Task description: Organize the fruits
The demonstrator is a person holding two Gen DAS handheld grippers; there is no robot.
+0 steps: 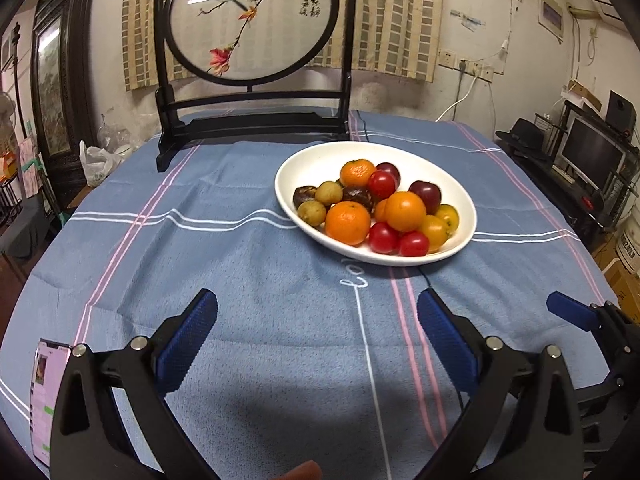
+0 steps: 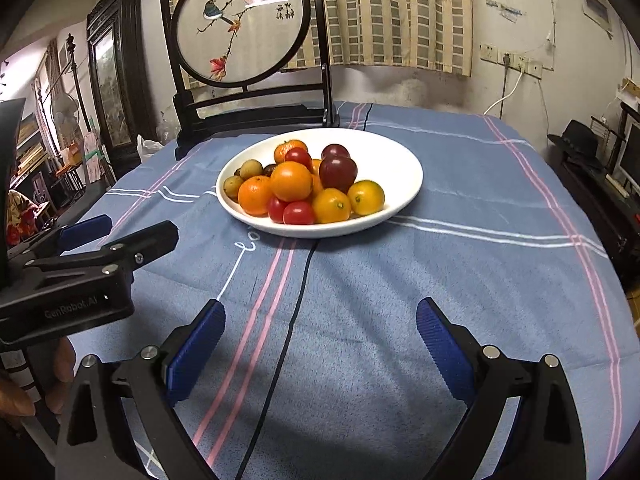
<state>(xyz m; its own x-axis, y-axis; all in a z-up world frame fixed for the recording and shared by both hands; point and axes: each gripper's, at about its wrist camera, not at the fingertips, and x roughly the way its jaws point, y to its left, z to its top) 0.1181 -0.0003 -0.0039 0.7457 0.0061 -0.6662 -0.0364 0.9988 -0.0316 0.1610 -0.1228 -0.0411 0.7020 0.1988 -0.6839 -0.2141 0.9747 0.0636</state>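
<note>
A white oval plate (image 1: 320, 160) (image 2: 400, 160) sits on the blue striped tablecloth, piled with fruit: oranges (image 1: 347, 222) (image 2: 291, 181), red cherry tomatoes (image 1: 413, 243) (image 2: 299, 213), dark plums (image 1: 425, 195) (image 2: 338, 173), yellow kumquats (image 1: 433, 232) (image 2: 366, 197), brownish longans (image 1: 312, 213) (image 2: 233, 185). My left gripper (image 1: 318, 320) is open and empty, low over the cloth in front of the plate. My right gripper (image 2: 320, 324) is open and empty, also in front of the plate. Each gripper shows in the other's view: the right at the left wrist view's right edge (image 1: 576, 316), the left at the right wrist view's left (image 2: 120, 236).
A black-framed round bird screen (image 1: 252, 80) (image 2: 248, 60) stands on the table's far side behind the plate. A lit phone (image 1: 44, 392) lies on the cloth at near left. A thin black cable (image 2: 288, 328) runs across the cloth from under the plate. Furniture surrounds the table.
</note>
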